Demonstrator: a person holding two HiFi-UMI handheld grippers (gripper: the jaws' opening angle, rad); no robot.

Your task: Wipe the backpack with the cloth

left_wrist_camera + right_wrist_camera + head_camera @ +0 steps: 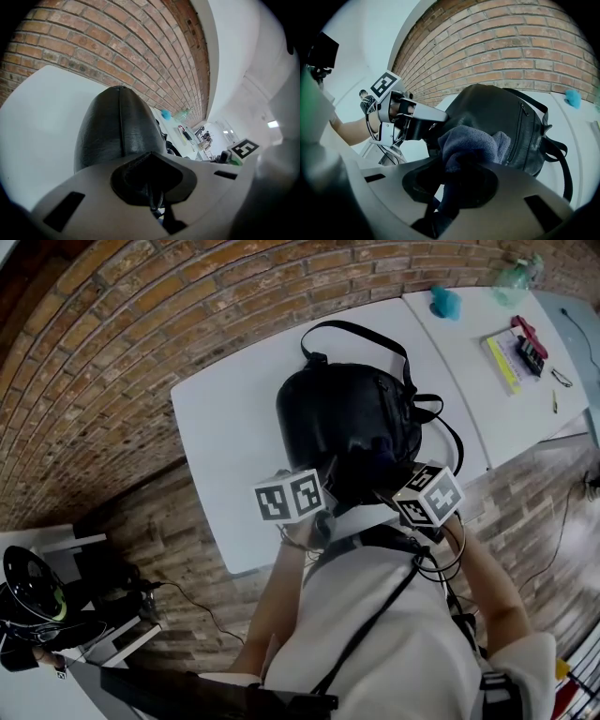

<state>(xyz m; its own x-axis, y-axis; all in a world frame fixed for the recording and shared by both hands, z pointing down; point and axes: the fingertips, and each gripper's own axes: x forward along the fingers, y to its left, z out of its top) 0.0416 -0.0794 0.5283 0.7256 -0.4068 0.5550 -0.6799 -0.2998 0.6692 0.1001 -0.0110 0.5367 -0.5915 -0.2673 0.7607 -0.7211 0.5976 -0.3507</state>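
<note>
A black leather backpack (347, 418) lies on a white table (225, 427), its straps trailing to the right. My left gripper (323, 491) is at the bag's near edge. In the left gripper view the jaws (152, 187) are shut on a black fold of the backpack (117, 126). My right gripper (392, 486) is beside it on the right. It is shut on a bunched blue-grey cloth (471, 143), which rests against the near side of the backpack (506, 117). The right gripper view also shows the left gripper (424, 123) at the bag's edge.
A second white table (478, 399) adjoins on the right, carrying a teal object (445, 302), a green bottle (514, 279), a yellow-edged notebook (504, 360) and small tools. The floor is brick. Black gear (37, 587) sits at lower left.
</note>
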